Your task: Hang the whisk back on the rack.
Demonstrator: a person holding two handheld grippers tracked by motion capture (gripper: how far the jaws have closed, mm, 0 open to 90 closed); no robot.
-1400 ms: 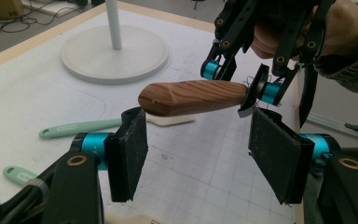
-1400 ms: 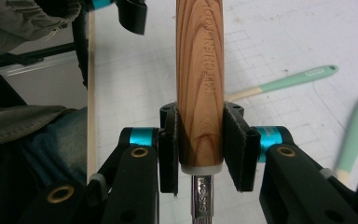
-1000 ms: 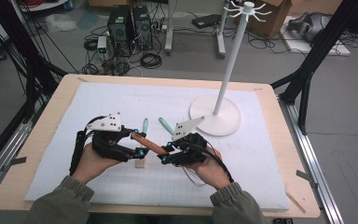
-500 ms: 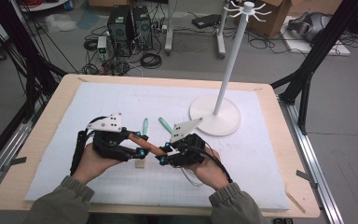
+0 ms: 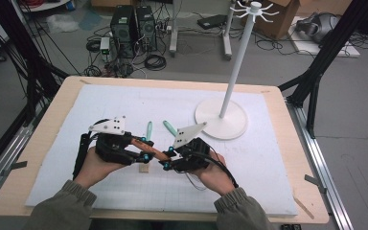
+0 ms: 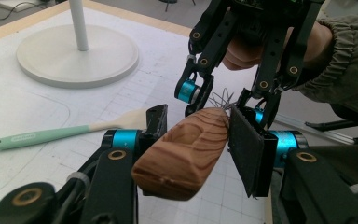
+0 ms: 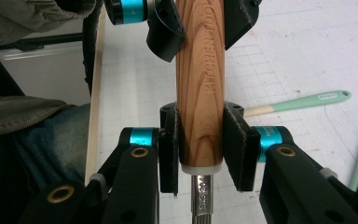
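**A:** Two tools on one whisk (image 7: 200,70), so what step is this?

**B:** I'd call it a hand-over. The right tool (image 7: 200,144) pinches the wooden handle just above the steel neck, with both pads flat on the wood. The left tool (image 6: 198,140) has just been closing with the butt end of the handle between its jaws. Its pads now look pressed on the wood.

**A:** Where does the whisk sit?

**B:** It's up off the worktop (image 5: 268,158), bridging the two tools. The wire end is on the right tool's side.

**A:** And the next move?

**B:** Probably one tool lets go, but only once the other's hold is sure. The butt is rounded and tapered, so the left tool could slip off it.

**A:** How does the whisk look?

**B:** The handle is striped reddish-brown wood with lettering cut into it, above a pale collar and thin steel wires. A mint-handled spatula (image 6: 37,135) lies beyond the left tool, and the white stand (image 5: 220,122) is farther off.
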